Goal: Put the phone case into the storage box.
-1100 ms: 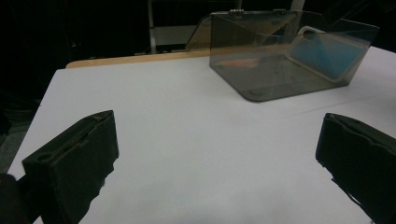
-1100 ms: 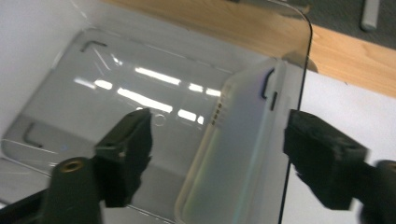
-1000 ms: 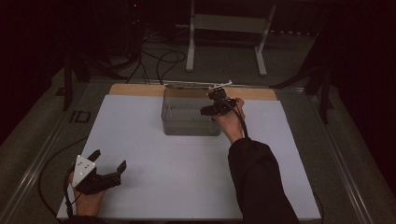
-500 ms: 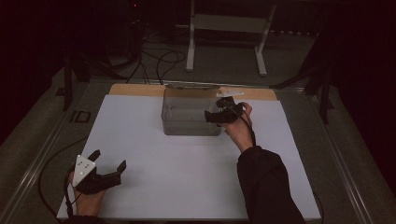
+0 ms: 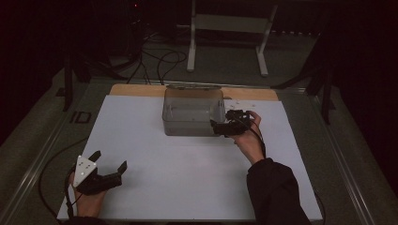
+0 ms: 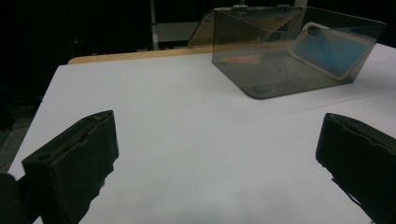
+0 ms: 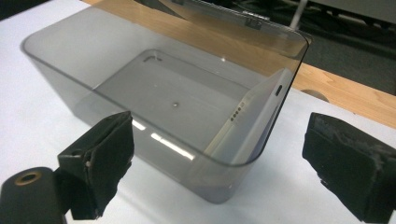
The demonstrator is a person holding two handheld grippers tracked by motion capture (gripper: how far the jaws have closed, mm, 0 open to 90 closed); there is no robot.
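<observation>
Left gripper (image 5: 109, 172): near table (image 5: 187, 187) edge, jaws wide apart, empty, hand resting low. Right gripper (image 5: 219, 127): jaws just opened wide, empty, just beside the box's right end, forearm stretched forward. Smoky clear plastic box (image 5: 192, 112): far centre of table, lid open, phone case (image 7: 254, 123) leaning inside against its end wall.
</observation>
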